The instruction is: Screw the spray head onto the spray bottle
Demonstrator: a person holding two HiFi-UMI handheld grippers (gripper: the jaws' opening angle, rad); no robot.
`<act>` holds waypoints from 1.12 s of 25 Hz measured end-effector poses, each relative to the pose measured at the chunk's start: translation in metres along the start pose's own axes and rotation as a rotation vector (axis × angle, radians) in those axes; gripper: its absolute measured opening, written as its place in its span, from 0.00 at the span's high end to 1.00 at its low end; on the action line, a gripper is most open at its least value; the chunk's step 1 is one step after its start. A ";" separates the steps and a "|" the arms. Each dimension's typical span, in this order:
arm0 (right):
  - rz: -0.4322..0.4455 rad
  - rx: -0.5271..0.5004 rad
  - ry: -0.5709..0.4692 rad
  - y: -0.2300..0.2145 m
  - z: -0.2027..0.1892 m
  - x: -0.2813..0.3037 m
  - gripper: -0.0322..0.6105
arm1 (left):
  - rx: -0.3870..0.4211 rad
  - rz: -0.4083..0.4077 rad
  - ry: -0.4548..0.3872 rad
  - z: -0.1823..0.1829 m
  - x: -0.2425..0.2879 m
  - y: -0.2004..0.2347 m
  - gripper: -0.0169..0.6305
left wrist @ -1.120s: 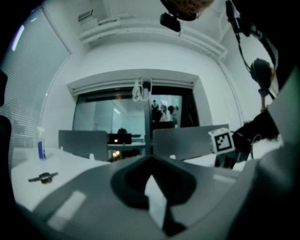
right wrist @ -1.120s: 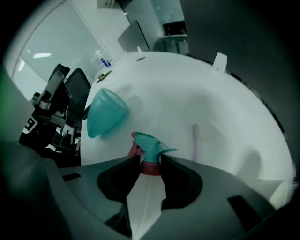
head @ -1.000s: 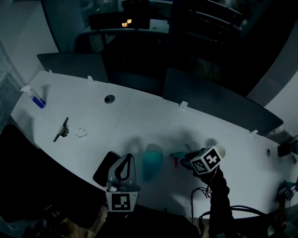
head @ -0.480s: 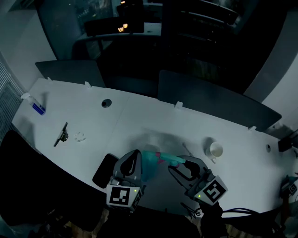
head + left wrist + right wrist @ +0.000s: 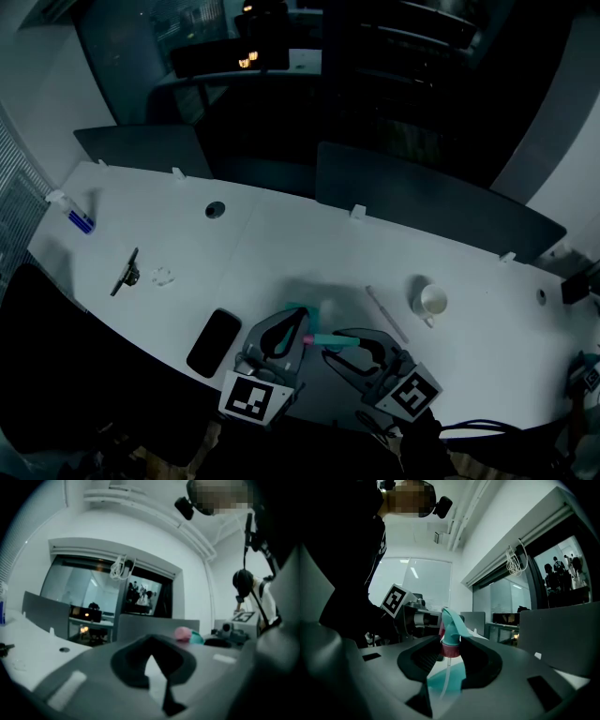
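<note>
Although the spray head (image 5: 451,627) is in hand, we find no threading begun: it is held clear of the spray bottle (image 5: 302,312), which rests near the front edge of the table (image 5: 281,234) with nothing gripping it. The right gripper (image 5: 451,644) pinches the head by its red collar, nozzle up, with the dip tube dangling below the jaws (the bottle shows teal beneath it). The left gripper (image 5: 151,646) is pressed together on nothing, just beside the bottle. Remaining, in our judgement: steady the bottle, feed the tube into its neck, seat the collar, turn it tight.
</note>
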State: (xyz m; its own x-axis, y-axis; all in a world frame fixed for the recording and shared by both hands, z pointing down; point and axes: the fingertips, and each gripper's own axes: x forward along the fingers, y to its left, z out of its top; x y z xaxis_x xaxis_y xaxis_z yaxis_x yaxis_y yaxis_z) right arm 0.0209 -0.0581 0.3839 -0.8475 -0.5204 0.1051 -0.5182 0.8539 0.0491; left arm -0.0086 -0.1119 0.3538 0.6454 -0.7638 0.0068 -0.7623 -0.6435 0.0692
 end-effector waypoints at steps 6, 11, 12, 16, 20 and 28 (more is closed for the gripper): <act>-0.007 -0.013 0.030 0.000 -0.010 -0.002 0.73 | 0.020 -0.022 0.008 -0.003 -0.002 -0.012 0.97; -0.013 0.010 -0.005 0.002 -0.005 -0.006 0.73 | 0.027 0.010 0.005 -0.003 -0.007 -0.010 0.97; -0.024 0.016 -0.013 -0.001 -0.004 -0.008 0.73 | 0.032 0.028 0.001 -0.002 -0.009 -0.006 0.97; -0.074 0.032 -0.023 -0.014 -0.005 -0.022 0.73 | 0.102 0.087 0.044 -0.007 -0.021 0.019 0.97; -0.116 0.042 -0.008 -0.028 -0.011 -0.036 0.73 | 0.221 0.030 0.200 -0.033 -0.032 0.043 0.76; -0.157 0.054 -0.006 -0.035 -0.017 -0.047 0.73 | 0.067 -0.015 0.488 -0.130 -0.040 0.019 0.20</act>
State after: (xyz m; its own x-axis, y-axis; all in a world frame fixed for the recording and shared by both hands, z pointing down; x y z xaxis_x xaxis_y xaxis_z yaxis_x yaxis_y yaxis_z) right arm 0.0812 -0.0632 0.3942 -0.7562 -0.6474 0.0945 -0.6495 0.7603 0.0112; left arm -0.0422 -0.0874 0.4849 0.5918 -0.6524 0.4735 -0.7439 -0.6683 0.0090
